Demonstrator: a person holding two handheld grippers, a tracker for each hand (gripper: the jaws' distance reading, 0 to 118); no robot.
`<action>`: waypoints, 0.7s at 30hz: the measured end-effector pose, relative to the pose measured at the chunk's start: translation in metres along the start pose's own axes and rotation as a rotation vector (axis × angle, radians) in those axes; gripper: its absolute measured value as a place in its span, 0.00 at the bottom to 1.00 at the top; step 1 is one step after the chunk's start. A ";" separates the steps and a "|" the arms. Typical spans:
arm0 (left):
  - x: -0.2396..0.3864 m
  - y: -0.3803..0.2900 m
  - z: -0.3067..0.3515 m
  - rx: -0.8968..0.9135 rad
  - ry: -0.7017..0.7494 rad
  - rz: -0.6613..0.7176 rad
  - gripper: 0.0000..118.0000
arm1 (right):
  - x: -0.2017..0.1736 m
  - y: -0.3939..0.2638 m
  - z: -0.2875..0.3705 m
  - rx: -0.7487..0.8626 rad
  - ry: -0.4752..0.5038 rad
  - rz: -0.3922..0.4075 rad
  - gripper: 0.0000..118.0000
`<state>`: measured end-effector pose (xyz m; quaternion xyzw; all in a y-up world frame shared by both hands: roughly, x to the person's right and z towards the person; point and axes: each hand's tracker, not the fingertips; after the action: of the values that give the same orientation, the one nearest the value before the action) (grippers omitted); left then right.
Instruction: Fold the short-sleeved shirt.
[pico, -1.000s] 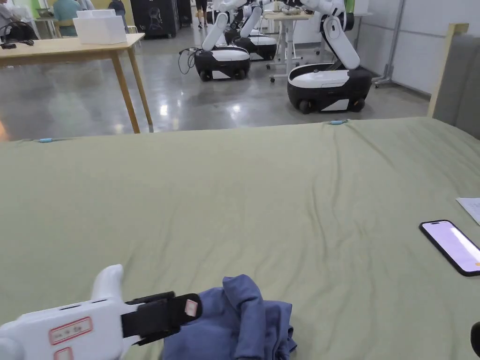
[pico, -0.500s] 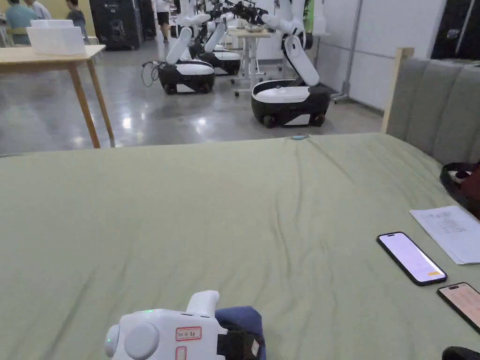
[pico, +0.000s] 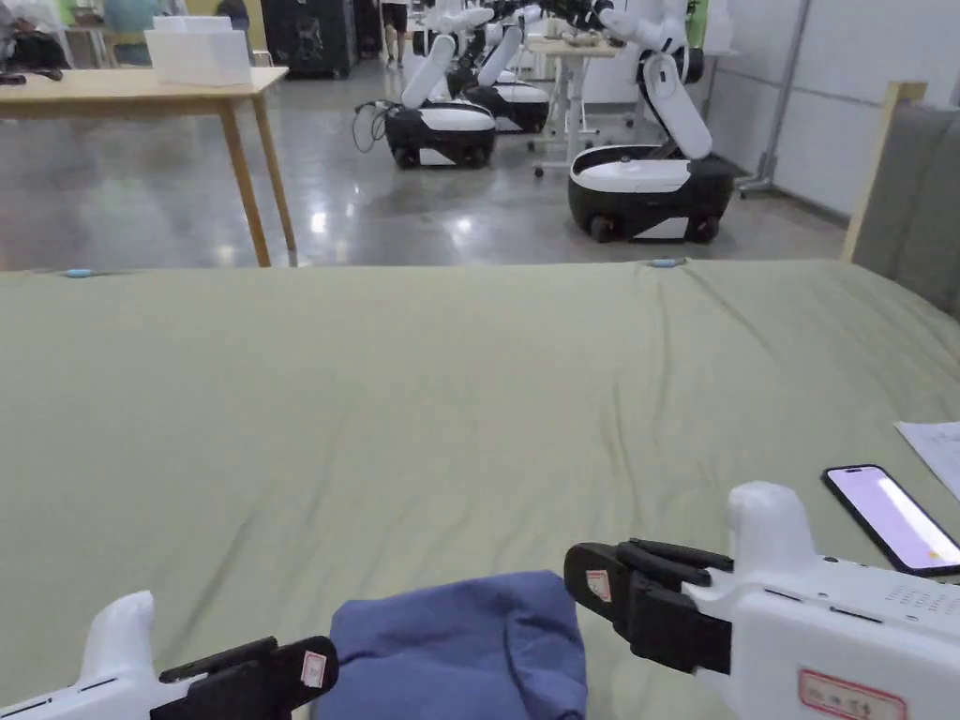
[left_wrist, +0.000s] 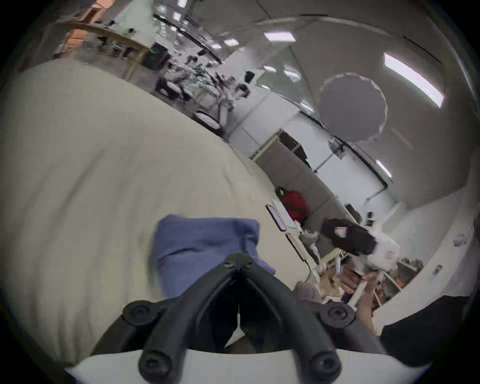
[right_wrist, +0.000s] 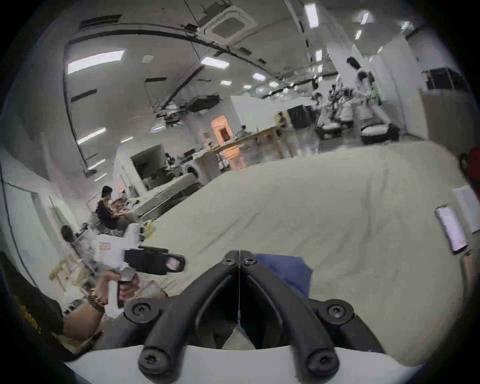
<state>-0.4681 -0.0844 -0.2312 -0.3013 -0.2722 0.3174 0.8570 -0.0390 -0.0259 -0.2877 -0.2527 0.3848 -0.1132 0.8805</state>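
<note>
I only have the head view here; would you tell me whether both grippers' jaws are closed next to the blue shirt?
Observer: In the left gripper view, the left gripper has its jaws shut, tips meeting in front of the blue shirt; I see no cloth between them.
Operator: And the right one?
Observer: The right gripper view shows the right gripper shut too, with nothing between its tips.
Operator: Is anything lying past the phone?
Observer: Yes, a red bag sits against the headboard, just beyond the phone.
</note>
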 end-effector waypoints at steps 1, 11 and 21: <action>-0.005 -0.004 0.010 0.020 0.017 0.016 0.00 | 0.010 -0.006 -0.021 -0.045 -0.006 -0.031 0.01; -0.011 -0.019 0.016 0.043 0.034 0.095 0.00 | 0.076 -0.059 -0.090 -0.265 -0.166 -0.176 0.01; -0.059 0.004 -0.059 -0.028 -0.014 0.230 0.90 | 0.072 -0.059 -0.088 -0.262 -0.130 -0.178 0.01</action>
<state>-0.4695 -0.1438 -0.2898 -0.3404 -0.2462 0.4118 0.8087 -0.0553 -0.1356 -0.3516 -0.4052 0.3145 -0.1229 0.8496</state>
